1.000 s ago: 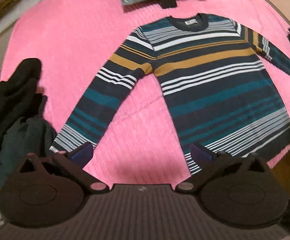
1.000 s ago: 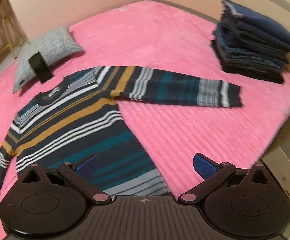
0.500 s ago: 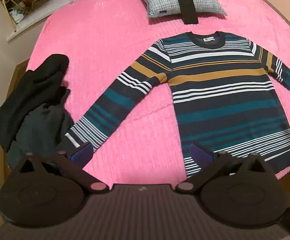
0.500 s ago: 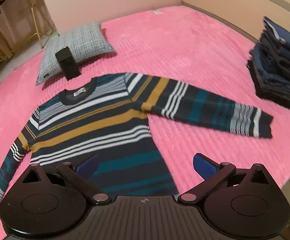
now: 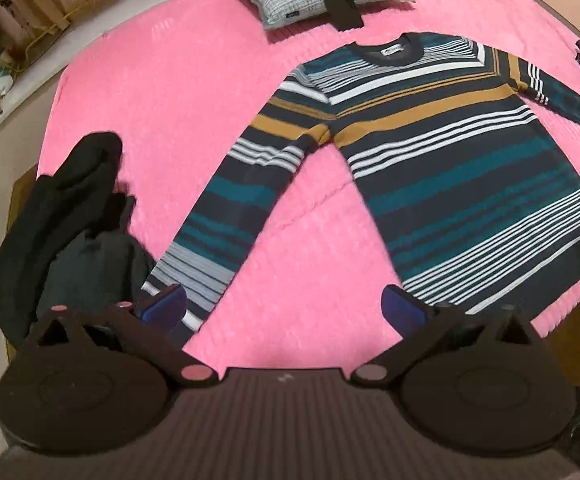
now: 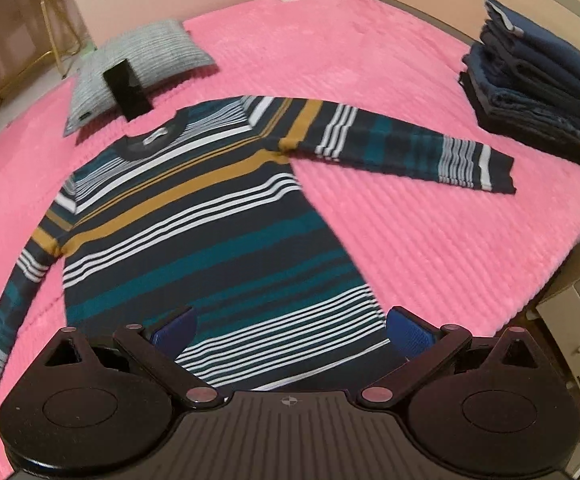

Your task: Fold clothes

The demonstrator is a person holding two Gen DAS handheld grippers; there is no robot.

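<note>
Sweater (image 5: 442, 160): flat on pink blanket (image 5: 169, 92), sleeves spread.
Left gripper (image 5: 283, 306): spread, above sweater's cuff.
Right gripper (image 6: 290, 328): spread, over sweater's hem.

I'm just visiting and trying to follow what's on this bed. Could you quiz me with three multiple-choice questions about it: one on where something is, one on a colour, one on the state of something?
1. Where does the black phone rest?
A. Leaning on the grey pillow
B. On the stack of folded clothes
C. On the striped sweater

2. What colour is the bed cover?
A. White
B. Pink
C. Green

3. How does the sweater lie?
A. Folded in half
B. Rolled up
C. Flat, both sleeves spread out

Answers:
1 A, the phone stands propped against the pillow above the sweater's collar.
2 B, pink shows all around the sweater in both views.
3 C, the body is flat and each sleeve reaches outward; the left gripper and right gripper are open and hold nothing.
</note>
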